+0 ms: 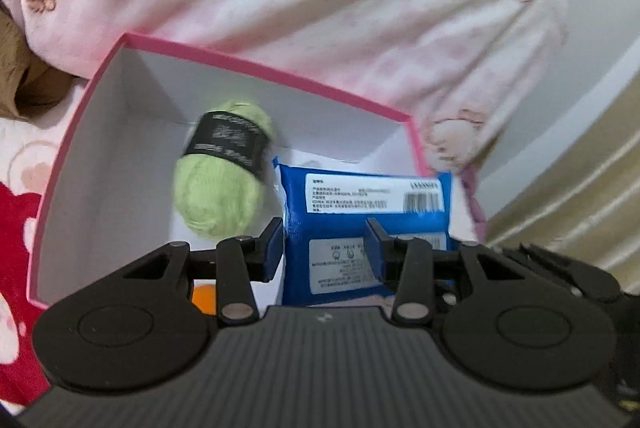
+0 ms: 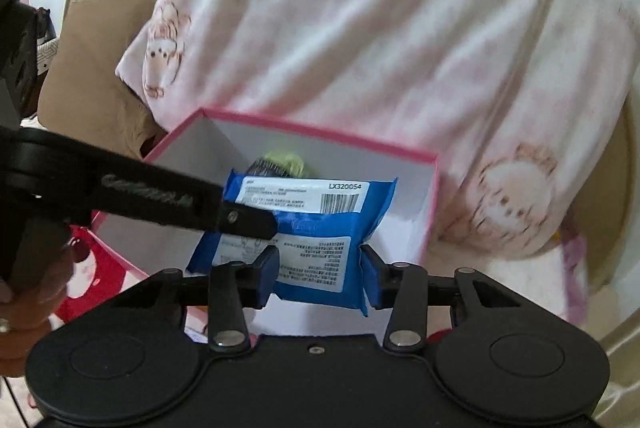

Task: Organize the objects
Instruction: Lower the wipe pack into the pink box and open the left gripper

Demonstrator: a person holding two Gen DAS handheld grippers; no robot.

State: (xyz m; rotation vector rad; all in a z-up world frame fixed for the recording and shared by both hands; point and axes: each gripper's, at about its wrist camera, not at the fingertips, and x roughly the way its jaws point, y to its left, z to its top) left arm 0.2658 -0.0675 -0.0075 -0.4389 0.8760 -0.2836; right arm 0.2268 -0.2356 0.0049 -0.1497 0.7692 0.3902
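black gripper housings are filling the bottom of both wrist views, and between them a blue packet (image 2: 316, 228) is being carried over an open pink box (image 2: 434, 188). the right gripper (image 2: 320, 274) is clamping the packet's lower end, its blue pads pressing into both edges so the wrapper is bulging a little. the left gripper (image 1: 326, 248) is reaching in from the side; one of its pads is sitting against the packet's left edge and the other is lying in front of the label, so it looks to be gripping part of the packet too, though the exact contact is hard to read. a hand (image 2: 28, 292) is holding the left tool's handle at the edge of the right view.

inside the box, a ball of green yarn (image 1: 222, 180) with a black band is already lying on the white floor near the back wall, and something orange (image 1: 206, 298) is peeking out under the left gripper, too hidden to name. the packet is hanging above the box's right half, not yet resting inside.

so the sorting is looking partly done: at least the yarn is in, the packet is on its way. lowering and letting go are remaining. whether more things are waiting outside is not showing; only a pink printed blanket (image 2: 400, 28) is lying behind the box.
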